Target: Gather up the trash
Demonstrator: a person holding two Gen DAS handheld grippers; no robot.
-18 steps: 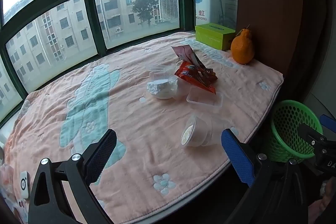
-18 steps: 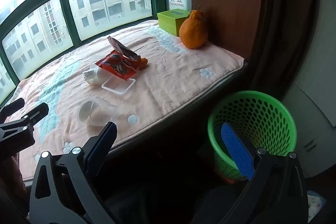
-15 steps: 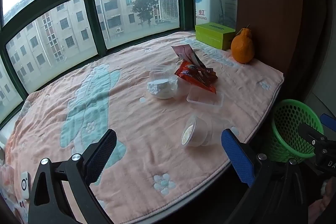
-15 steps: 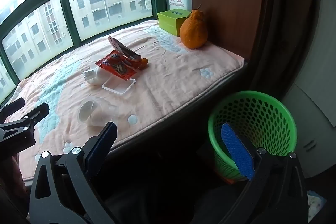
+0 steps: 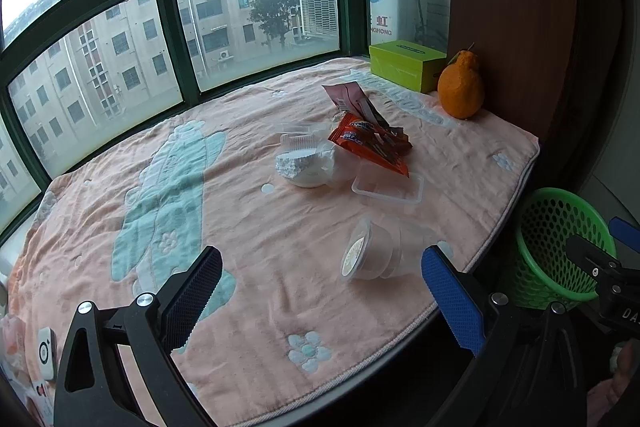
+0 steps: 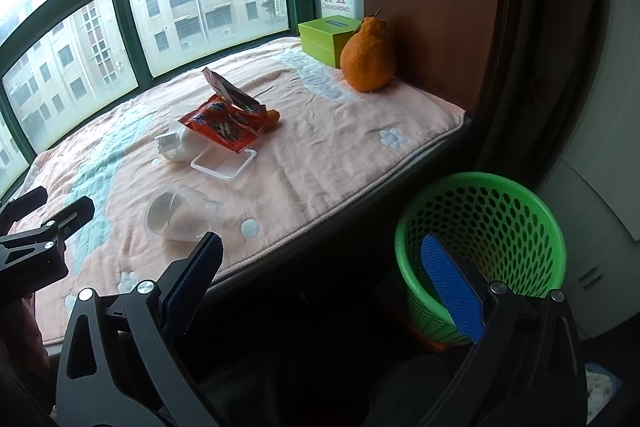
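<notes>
Nothing is shifting since the earlier frames; both grippers are hovering released.
Left gripper (image 5: 320, 291) and right gripper (image 6: 320, 279) are gaping empty; one clear cup (image 5: 376, 255), one tray (image 5: 388, 187), two wrappers (image 5: 368, 143) are lying on the blanket (image 5: 240, 227); one green basket (image 6: 480, 235) is standing beside.

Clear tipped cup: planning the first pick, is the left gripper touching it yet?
Apart. Left wrist view shows the clear tipped cup lying on the blanket ahead of the open left gripper.

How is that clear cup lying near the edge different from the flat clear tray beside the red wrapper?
The cup is deep and round and lies tipped on its side; the tray is shallow, rectangular and sits flat, open side up. The cup lies alone, nearer the blanket's edge; the red wrapper overlaps the tray. Both are clear plastic and look empty.
</notes>
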